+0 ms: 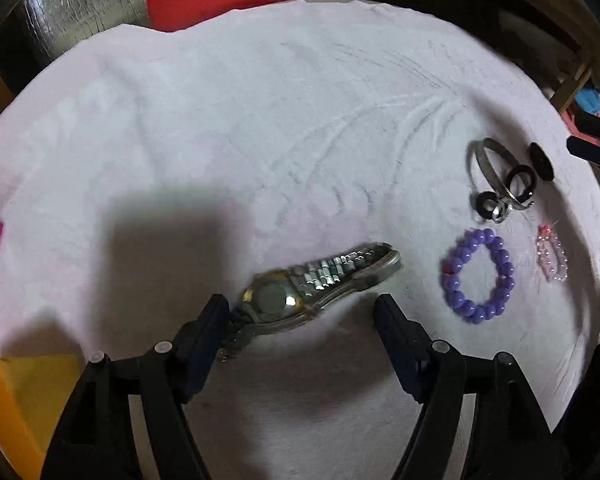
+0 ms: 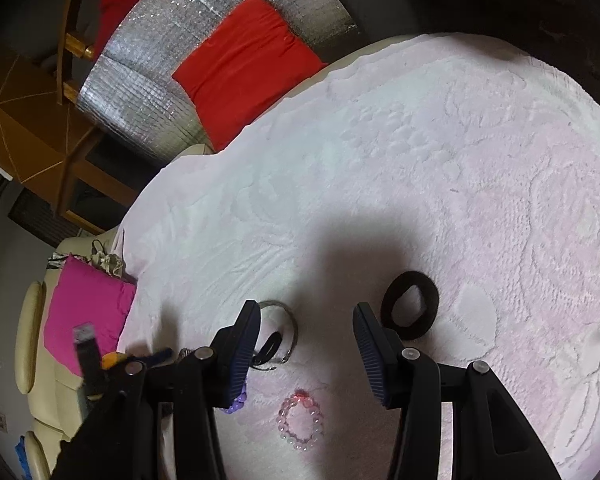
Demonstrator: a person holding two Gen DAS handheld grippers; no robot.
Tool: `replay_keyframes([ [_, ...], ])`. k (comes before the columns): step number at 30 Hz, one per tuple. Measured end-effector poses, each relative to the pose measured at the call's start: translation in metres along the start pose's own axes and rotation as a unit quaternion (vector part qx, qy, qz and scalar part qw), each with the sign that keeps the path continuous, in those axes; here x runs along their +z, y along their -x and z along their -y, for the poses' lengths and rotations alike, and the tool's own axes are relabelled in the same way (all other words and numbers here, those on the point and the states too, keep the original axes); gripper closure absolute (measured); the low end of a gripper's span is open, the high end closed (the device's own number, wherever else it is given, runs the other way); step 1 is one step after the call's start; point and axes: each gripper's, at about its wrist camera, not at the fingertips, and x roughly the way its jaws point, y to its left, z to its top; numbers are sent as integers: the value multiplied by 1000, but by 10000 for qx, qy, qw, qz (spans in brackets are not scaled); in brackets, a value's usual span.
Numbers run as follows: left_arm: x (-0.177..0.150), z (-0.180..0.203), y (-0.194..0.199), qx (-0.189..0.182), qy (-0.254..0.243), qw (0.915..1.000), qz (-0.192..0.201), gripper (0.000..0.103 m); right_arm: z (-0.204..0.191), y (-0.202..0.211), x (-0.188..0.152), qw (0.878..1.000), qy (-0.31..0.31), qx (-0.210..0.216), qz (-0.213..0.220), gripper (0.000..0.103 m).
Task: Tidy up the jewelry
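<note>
The jewelry lies spread on a plush pale-pink blanket (image 1: 220,120) with an embossed, fuzzy nap, and the metal wristwatch (image 1: 320,284) serves as the landmark: a round, polished case with a brushed steel link band, lying on its side between the fingers of the left gripper (image 1: 302,306). That gripper's dark, ribbed pads stand wide apart; the left finger (image 1: 208,328) sits right at the case end of the watch, though I cannot tell whether it touches, while the right one is clear of the band, so nothing is clamped. To the right of the watch, near its band tip, rests a purple bead bracelet (image 1: 478,276), a ring of smooth glossy spheres. Further right of that lies a smaller pink bead bracelet (image 1: 552,256) of tiny translucent beads. Beyond the purple bracelet, away from the watch, a thin silver bangle (image 1: 492,172) lies tangled with small black rings (image 1: 520,180), and a soft black hair tie (image 1: 542,162) lies just beside them. In the right wrist view the right gripper (image 2: 306,332) hovers with its ribbed fingers parted and empty, above the pink bracelet, with the matte fabric hair tie just off its right finger.
</note>
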Motion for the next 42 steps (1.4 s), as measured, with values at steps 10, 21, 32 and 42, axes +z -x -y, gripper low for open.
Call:
replay_keyframes([
  [10, -23, 9, 26, -178, 15, 9997, 147, 86, 21, 11, 10, 9994, -286, -68, 192, 51],
  [21, -31, 28, 48, 178, -149, 9982, 555, 62, 67, 19, 16, 9972, -734, -5, -109, 51],
  [32, -32, 27, 21, -194, -232, 9982, 521, 69, 51, -35, 10, 9934, -85, -967, -611, 70],
  [42, -58, 26, 33, -551, 337, 9964, 552, 78, 14, -39, 0, 9852, 662, -1553, -294, 94],
])
